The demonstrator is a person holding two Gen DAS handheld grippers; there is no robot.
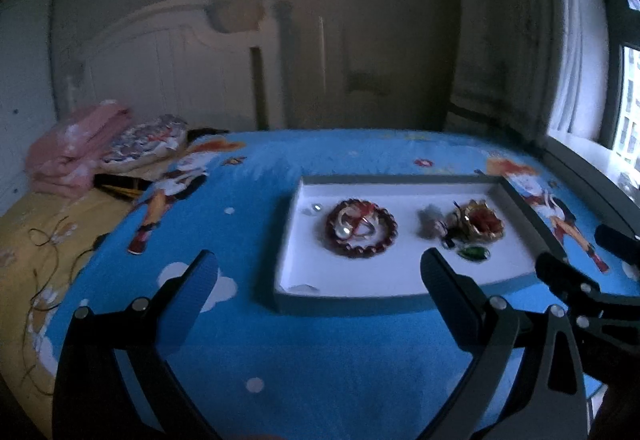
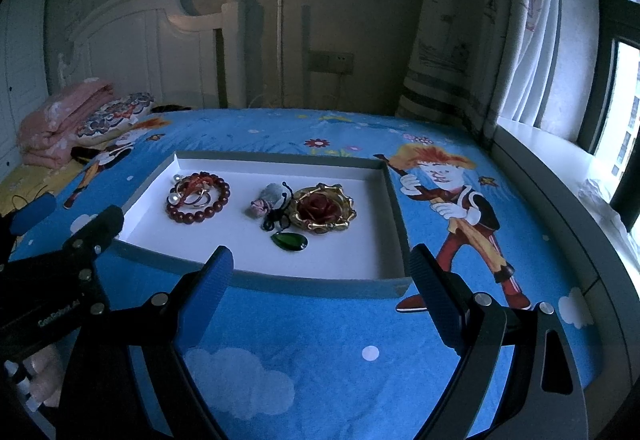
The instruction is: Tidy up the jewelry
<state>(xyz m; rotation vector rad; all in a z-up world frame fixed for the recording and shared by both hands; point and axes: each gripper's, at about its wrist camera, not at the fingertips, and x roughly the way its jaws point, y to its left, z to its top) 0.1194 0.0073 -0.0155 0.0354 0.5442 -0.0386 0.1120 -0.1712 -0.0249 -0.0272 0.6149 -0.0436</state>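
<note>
A shallow white tray with grey walls (image 2: 394,207) (image 1: 516,199) lies on the blue cartoon bedsheet. In it lie a dark red bead bracelet (image 2: 218,209) (image 1: 386,236) ringing gold rings and a pearl piece (image 2: 198,195), a small grey-pink pouch (image 2: 266,199) (image 1: 428,222), a gold-framed red rose brooch (image 2: 322,209) (image 1: 482,224) and a green teardrop pendant (image 2: 289,241) (image 1: 474,253) on black cord. My left gripper (image 1: 320,272) hovers open before the tray's near edge. My right gripper (image 2: 322,260) is open too, over the tray's near wall, empty.
The left gripper (image 2: 72,240) shows at the right wrist view's left edge, a hand (image 2: 40,376) below it. Folded pink blanket (image 2: 60,119) and patterned pillow (image 2: 116,113) lie at the back left by a white headboard (image 2: 160,47). A window sill (image 2: 560,167) and curtain (image 2: 480,31) flank the right.
</note>
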